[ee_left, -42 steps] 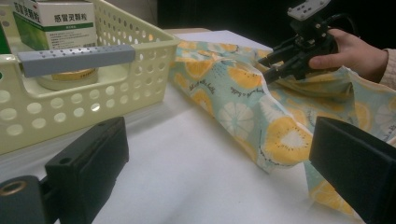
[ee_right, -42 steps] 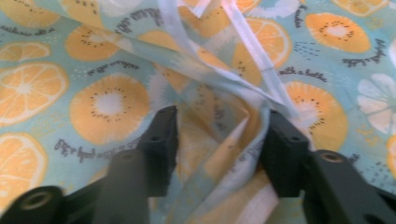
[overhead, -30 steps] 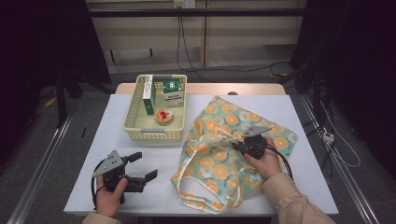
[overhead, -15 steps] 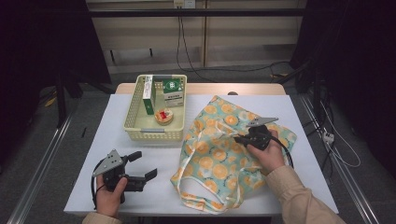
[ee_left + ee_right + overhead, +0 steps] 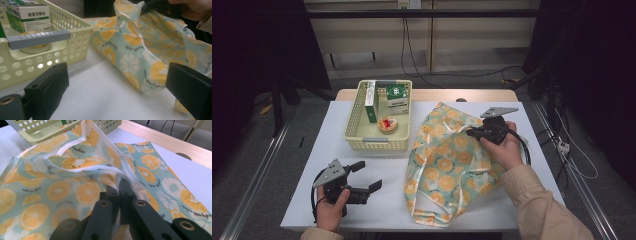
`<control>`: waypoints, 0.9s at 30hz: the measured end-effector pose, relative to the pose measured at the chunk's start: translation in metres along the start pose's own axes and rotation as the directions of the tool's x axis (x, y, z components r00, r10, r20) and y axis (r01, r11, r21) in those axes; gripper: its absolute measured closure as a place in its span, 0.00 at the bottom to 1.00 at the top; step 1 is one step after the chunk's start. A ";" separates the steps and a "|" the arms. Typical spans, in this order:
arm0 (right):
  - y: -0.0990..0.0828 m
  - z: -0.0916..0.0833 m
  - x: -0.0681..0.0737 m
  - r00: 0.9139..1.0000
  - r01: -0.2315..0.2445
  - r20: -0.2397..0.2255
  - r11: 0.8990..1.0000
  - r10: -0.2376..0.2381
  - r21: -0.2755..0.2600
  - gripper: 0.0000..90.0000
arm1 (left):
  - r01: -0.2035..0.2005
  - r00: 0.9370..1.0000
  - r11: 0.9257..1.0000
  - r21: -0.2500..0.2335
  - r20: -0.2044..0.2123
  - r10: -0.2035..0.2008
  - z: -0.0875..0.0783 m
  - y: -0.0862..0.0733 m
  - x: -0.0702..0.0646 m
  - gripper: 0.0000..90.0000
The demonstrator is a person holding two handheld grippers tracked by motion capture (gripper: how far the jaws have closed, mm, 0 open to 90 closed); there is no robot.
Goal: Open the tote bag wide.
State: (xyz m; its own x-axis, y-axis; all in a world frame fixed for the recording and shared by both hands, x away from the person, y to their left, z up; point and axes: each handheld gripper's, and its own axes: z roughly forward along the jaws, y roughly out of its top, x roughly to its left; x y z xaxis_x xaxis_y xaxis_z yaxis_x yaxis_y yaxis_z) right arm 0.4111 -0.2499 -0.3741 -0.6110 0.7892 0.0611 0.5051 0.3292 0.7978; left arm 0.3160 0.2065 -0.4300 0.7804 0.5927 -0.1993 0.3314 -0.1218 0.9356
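Right now my right gripper (image 5: 473, 132) sits right of centre in the high view, its jaws pinched tight on a fold of the citrus-print bag (image 5: 452, 160). From the right gripper view, the bag's white-edged rim (image 5: 100, 167) bunches up just above the closed jaws, with cloth caught between them. That bag spreads across the middle and lower right of the table (image 5: 312, 150), its upper part lifted off the surface under my right hand (image 5: 504, 147), its handles (image 5: 432, 215) trailing toward the lower edge of the frame. My left gripper (image 5: 364, 177) rests at the lower left, jaws spread wide with nothing between them, well apart from the bag. At upper centre stands a pale yellow basket (image 5: 377, 144), just beside the bag, holding a white-and-green box (image 5: 396, 100) and a small round tub (image 5: 387, 124).
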 end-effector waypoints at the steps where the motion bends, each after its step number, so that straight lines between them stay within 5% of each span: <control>1: 0.001 -0.001 0.001 1.000 0.000 -0.007 1.000 0.000 -0.001 0.99 | 0.000 1.000 1.000 0.002 0.000 0.000 0.000 0.000 0.000 0.05; 12: 0.002 -0.006 0.001 1.000 -0.001 0.004 1.000 0.001 0.011 0.99 | -0.009 0.999 1.000 0.001 0.039 0.009 0.014 0.011 -0.013 0.05; 20: 0.002 -0.003 0.005 1.000 0.013 0.014 1.000 -0.013 0.017 0.99 | -0.033 0.994 0.997 0.075 0.108 0.025 0.042 0.018 -0.042 0.05; 27: 0.004 0.001 0.011 1.000 -0.002 0.003 1.000 0.002 0.012 0.99 | -0.039 0.995 0.984 0.172 0.095 0.023 0.068 0.012 -0.061 0.05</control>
State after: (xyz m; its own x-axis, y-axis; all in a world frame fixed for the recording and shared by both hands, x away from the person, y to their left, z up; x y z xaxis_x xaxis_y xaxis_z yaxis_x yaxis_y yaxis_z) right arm 0.4068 -0.2393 -0.3707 -0.6085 0.7913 0.0609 0.5138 0.3343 0.7901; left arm 0.3089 0.1148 -0.4263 0.8347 0.5114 -0.2045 0.3870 -0.2804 0.8784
